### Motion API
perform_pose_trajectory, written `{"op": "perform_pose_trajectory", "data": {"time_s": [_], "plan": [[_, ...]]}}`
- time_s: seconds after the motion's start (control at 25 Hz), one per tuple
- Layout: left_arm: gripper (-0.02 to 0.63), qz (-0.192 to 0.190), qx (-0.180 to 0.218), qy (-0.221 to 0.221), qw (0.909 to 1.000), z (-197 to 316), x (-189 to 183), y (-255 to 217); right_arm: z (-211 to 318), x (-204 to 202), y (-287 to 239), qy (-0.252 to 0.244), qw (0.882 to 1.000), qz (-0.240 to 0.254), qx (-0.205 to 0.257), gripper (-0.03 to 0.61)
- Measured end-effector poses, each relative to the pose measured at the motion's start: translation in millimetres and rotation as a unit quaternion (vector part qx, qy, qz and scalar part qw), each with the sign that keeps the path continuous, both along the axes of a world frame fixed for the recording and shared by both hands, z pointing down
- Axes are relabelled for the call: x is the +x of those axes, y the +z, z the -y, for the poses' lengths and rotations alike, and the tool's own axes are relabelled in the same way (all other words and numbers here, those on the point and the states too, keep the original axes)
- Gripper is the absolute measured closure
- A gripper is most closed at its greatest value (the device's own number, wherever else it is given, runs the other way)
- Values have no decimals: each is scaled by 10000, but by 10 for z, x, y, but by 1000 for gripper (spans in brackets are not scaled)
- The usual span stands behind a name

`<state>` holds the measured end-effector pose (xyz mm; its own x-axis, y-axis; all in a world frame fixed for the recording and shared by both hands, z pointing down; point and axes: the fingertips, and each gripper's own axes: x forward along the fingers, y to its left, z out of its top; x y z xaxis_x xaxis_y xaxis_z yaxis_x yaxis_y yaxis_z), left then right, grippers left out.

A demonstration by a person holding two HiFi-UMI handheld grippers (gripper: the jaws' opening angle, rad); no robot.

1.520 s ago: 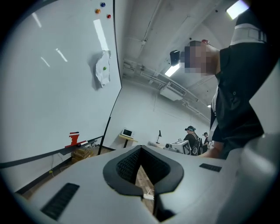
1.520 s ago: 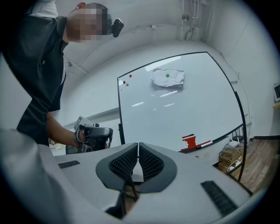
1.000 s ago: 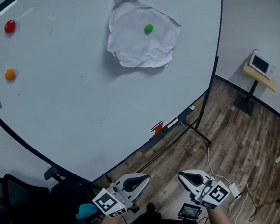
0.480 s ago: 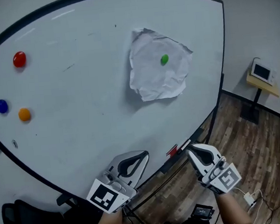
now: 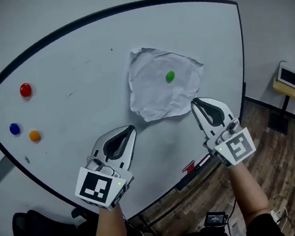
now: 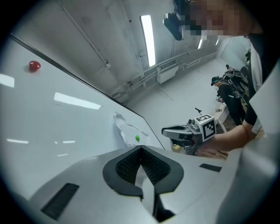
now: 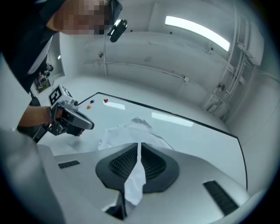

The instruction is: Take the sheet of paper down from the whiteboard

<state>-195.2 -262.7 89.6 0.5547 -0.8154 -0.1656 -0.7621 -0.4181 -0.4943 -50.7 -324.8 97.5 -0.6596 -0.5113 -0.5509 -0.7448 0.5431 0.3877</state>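
A crumpled white sheet of paper (image 5: 160,93) hangs on the whiteboard (image 5: 80,69), pinned by a green magnet (image 5: 170,76). My left gripper (image 5: 131,127) is shut and empty, raised in front of the board just below and left of the sheet. Shut and empty too, my right gripper (image 5: 194,102) has its tips beside the sheet's lower right edge. The left gripper view shows the sheet (image 6: 126,131) and the green magnet (image 6: 137,138) ahead, with the right gripper (image 6: 164,130) off to the right. In the right gripper view the sheet (image 7: 120,132) lies just past the shut jaws.
Red (image 5: 25,90), blue (image 5: 14,128) and orange (image 5: 34,135) magnets sit at the board's left. A red item (image 5: 189,166) lies on the board's tray. A small stand with a screen (image 5: 289,78) is at the right wall. A dark chair (image 5: 28,230) stands at lower left.
Both grippers have risen from low near the floor to in front of the board, close to the sheet. The head view has tilted up.
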Motion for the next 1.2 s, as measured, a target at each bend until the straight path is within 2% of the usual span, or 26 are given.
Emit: {"op": "perform_pose_trajectory", "data": {"time_s": [0.12, 0.24, 0.32, 0.36, 0.52, 0.64, 0.8, 1.04, 1.2], "plan": [[606, 33, -115, -412, 9991, 143, 12, -134, 296, -83, -187, -71, 9998, -172, -42, 555], [604, 164, -192, -609, 9978, 264, 94, -102, 565, -137, -365, -156, 9996, -161, -174, 541], [578, 178, -267, -731, 9968, 316, 115, -46, 684, -214, -468, -241, 9993, -213, -208, 429], [559, 152, -298, -792, 9963, 328, 113, -24, 732, -258, -512, -281, 9991, -237, -221, 425], [503, 15, -342, -1011, 9943, 356, 61, 35, 906, -387, -541, -304, 9981, -475, -260, 425], [486, 4, -369, -1076, 9935, 403, 87, 63, 946, -437, -494, -333, 9970, -664, -217, 425], [486, -30, -314, -1196, 9923, 460, 120, 56, 964, -509, -418, -214, 9950, -976, -40, 425], [490, -32, -334, -1444, 9890, 559, 127, 86, 966, -491, -421, -248, 9946, -1009, 64, 426], [557, -90, -279, -1586, 9869, 592, 99, 51, 975, -473, -436, -267, 9944, -1018, 60, 445]]}}
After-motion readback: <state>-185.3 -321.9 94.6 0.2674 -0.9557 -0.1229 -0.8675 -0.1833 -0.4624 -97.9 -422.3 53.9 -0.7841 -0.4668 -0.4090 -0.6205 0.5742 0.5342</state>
